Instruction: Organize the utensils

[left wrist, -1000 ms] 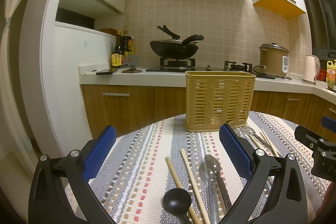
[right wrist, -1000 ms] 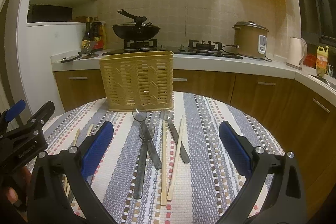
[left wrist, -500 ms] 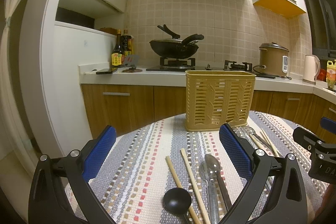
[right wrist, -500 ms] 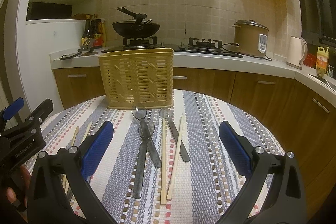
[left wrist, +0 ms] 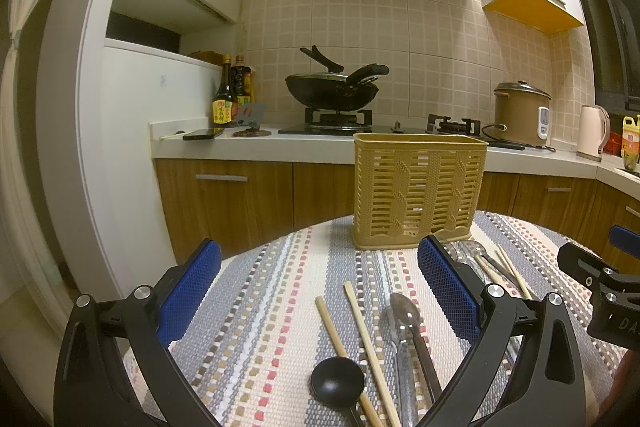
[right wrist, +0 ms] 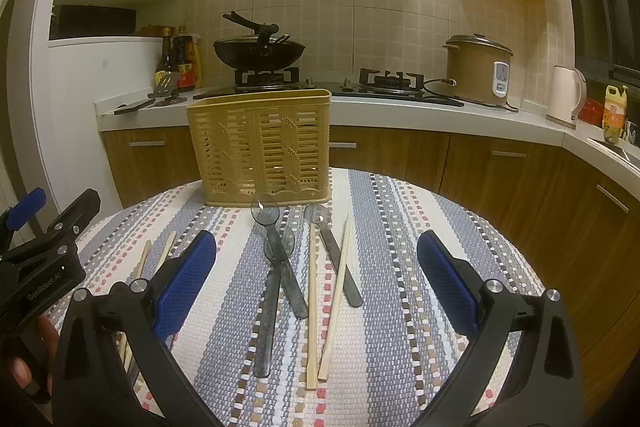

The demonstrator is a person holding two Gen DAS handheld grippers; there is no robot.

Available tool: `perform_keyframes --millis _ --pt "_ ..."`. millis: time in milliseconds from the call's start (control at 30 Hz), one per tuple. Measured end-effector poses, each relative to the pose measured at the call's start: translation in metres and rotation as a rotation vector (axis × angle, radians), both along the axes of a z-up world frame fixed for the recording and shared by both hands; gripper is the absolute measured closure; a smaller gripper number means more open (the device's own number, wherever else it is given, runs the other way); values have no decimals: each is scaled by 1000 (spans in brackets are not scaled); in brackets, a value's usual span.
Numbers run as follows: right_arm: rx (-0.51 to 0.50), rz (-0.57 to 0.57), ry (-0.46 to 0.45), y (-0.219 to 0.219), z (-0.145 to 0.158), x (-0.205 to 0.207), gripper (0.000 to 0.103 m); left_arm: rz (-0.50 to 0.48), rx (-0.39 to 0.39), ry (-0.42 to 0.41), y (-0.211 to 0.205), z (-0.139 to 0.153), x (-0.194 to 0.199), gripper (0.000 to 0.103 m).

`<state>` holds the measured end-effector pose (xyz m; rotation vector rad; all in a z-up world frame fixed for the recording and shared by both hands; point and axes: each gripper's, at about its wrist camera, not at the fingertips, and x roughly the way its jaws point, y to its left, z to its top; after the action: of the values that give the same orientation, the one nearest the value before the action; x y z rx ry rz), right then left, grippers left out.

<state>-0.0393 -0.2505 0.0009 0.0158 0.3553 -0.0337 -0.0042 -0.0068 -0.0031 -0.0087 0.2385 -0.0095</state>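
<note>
Left wrist view. The left gripper (left wrist: 320,291) hovered low over the round table's striped woven cloth (left wrist: 256,311), its blue-padded jaws spread wide, nothing between them. Ahead of it lay a pair of pale wooden chopsticks (left wrist: 356,331) side by side, a black plastic ladle-shaped spoon (left wrist: 338,383) with its bowl nearest the camera, and two translucent grey plastic spoons (left wrist: 406,327) overlapping each other, just right of the chopsticks. The tan slotted plastic utensil basket (left wrist: 418,191) stood upright at the far edge of the table; it looked empty, though its inside was mostly hidden. The right gripper's black frame showed at the right edge.

Right wrist view. The right gripper (right wrist: 316,283) was likewise released, jaws wide, holding nothing. Between and beyond its pads lay a second group: three smoky translucent spoons (right wrist: 280,259), two crossed over one another and a third apart to the right, and a second pair of wooden chopsticks (right wrist: 324,291) beside them, all just in front of the basket. Another chopstick pair sat far left, near the left gripper.

Handling, by judgement. All pieces looked light and stiff. Smooth plastic handles may slip, and flat-lying chopsticks offer little height to pinch. Best hold: mid-handle on a spoon, across its width; chopsticks singly near the thicker end. Crossed spoons would likely drag each other, so take the upper one first.
</note>
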Motion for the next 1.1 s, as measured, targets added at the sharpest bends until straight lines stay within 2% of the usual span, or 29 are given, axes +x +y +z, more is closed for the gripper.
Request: perform_keyframes --millis 833,1100 --pt "-6 -9 7 1 -1 2 8 0 -1 2 1 0 1 8" --pt "51 -33 34 -10 -3 9 8 3 -21 21 3 -4 3 8"
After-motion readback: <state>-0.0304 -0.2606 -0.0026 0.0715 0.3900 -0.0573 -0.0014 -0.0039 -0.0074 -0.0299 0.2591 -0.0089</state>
